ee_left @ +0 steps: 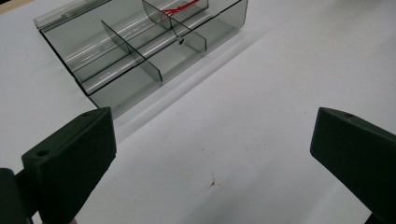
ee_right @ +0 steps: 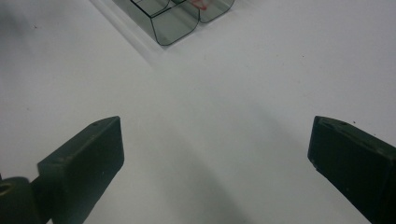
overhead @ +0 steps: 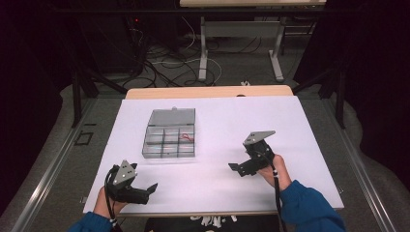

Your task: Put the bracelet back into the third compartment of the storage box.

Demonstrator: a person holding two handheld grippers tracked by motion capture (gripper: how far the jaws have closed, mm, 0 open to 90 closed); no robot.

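Observation:
A clear grey compartment box (overhead: pixel 169 140) lies on the white table sheet (overhead: pixel 217 121), its lid folded back at the far side. A small red item (overhead: pixel 186 137) rests in one of its right-hand compartments. The same box (ee_left: pixel 140 42) fills the upper left of the left gripper view, with the red item (ee_left: pixel 180 7) at its far end. My left gripper (overhead: pixel 150 191) rests near the front edge, open and empty, below the box. My right gripper (overhead: pixel 235 169) hovers to the right of the box, open and empty. A corner of the box (ee_right: pixel 175 16) appears in the right gripper view.
A wooden table edge (overhead: pixel 208 91) borders the sheet at the back. Behind it stand desk legs (overhead: pixel 203 48) and tangled cables (overhead: pixel 164 63) on the floor. A small brown speck (ee_left: pixel 212 183) marks the sheet between the left jaws.

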